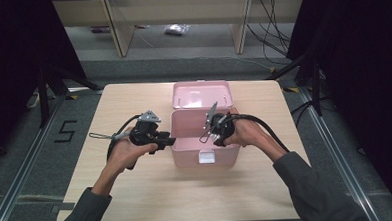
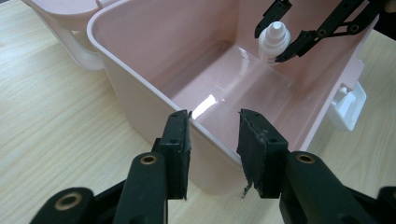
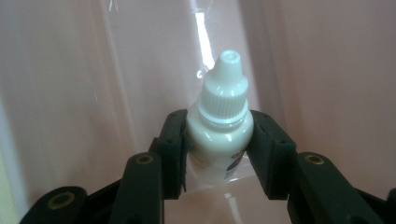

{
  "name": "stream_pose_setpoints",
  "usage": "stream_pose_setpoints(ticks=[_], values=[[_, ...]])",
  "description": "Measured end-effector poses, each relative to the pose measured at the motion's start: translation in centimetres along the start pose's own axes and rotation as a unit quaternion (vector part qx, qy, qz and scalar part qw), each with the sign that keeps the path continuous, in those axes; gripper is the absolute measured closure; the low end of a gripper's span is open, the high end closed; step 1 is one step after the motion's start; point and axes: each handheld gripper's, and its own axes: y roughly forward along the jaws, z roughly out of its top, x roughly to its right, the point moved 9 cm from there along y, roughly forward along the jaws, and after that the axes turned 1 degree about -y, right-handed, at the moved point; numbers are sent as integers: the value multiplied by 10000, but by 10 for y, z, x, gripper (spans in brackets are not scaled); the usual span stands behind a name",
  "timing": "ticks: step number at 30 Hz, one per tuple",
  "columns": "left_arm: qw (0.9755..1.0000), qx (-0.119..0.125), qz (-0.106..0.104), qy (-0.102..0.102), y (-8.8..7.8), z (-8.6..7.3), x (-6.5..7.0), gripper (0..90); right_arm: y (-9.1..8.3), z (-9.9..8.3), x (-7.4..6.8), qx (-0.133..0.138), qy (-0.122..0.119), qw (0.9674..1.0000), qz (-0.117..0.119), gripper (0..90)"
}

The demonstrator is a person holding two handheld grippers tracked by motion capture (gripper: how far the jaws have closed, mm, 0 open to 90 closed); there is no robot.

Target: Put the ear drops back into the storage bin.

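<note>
The right gripper [image 3: 219,144] is clamped on a small white dropper bottle [image 3: 220,126] inside the pink box [image 1: 183,156]: light, smooth plastic, best held mid-body. The left gripper [image 2: 214,140] straddles the box's left wall, jaws apart.

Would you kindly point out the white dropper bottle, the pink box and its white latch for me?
white dropper bottle [image 3: 219,140]: right gripper view, on its body between the pads.
pink box [image 1: 186,156]: high view, on its front wall.
white latch [image 1: 206,157]: high view, on the latch's middle.
</note>
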Motion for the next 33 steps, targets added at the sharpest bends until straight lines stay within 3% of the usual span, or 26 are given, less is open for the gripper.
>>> stream_pose_setpoints(ticks=[2, 4, 5, 8, 9, 10, 11, 14, 15, 16, 17, 18, 23, 25, 27, 28, 29, 31, 32, 33], values=[[10000, -2, 1, 1, 0, 0, 0, 632, 1, -1, -2, -93, 171, 9998, 13, 606], [10000, -3, 18, 0, 0, 0, 0, 633, 3, -2, 0, -133, 31, 9999, 15, 606], [10000, 18, 18, -3, 0, 0, 0, 632, 4, -3, 0, -188, 73, 9998, 32, 606], [10000, -7, 9, 4, 0, 0, 0, 632, 7, -3, 4, -160, -178, 9997, 35, 605], [10000, 2, 2, 1, 0, 0, 0, 632, 6, -5, -1, -256, 69, 9996, 85, 605], [10000, 0, -2, -2, 0, 0, 0, 632, 7, -5, 1, -231, -74, 9997, 67, 605], [10000, -1, 1, 3, 0, 0, 0, 632, 7, -6, -1, -294, 91, 9995, 94, 605], [10000, 0, 31, 3, 0, 0, 0, 632, 8, -5, -2, -268, -18, 9995, 139, 605], [10000, 22, 40, 2, 0, 0, 0, 632, 8, -7, -4, -348, 128, 9992, 123, 605], [10000, 7, 36, 6, 0, 0, 0, 632, 9, -7, -2, -298, -23, 9995, 121, 605], [10000, 7, 36, 9, 0, 0, 0, 632, 9, -7, -4, -332, 40, 9993, 169, 605], [10000, 7, 13, 4, 0, 0, 0, 632, 10, -5, -2, -277, -129, 9994, 184, 604], [10000, -2, -1, 5, 0, 0, 0, 631, 10, -8, -7, -366, 71, 9989, 299, 603], [10000, 2, -2, -5, 0, 0, 0, 629, 11, -8, -5, -358, 4, 9989, 298, 622], [10000, 4, 1, -9, 1, 0, 0, 629, 11, -7, -1, -258, -231, 9990, 299, 615], [10000, 3, 9, -5, 1, 0, 0, 628, 9, -7, -7, -302, 55, 9989, 348, 611], [10000, -1, 9, 1, 1, 0, 0, 628, 7, -8, -6, -330, 104, 9988, 332, 610], [10000, -9, 26, 3, 0, 0, 0, 628, 7, -6, 0, -194, -183, 9993, 253, 612], [10000, 4, 23, 2, 1, 0, 0, 628, 6, -8, -5, -286, 117, 9990, 314, 611], [10000, 15, 48, -2, 1, 0, 0, 628, 5, -9, -4, -284, 110, 9991, 279, 610]])
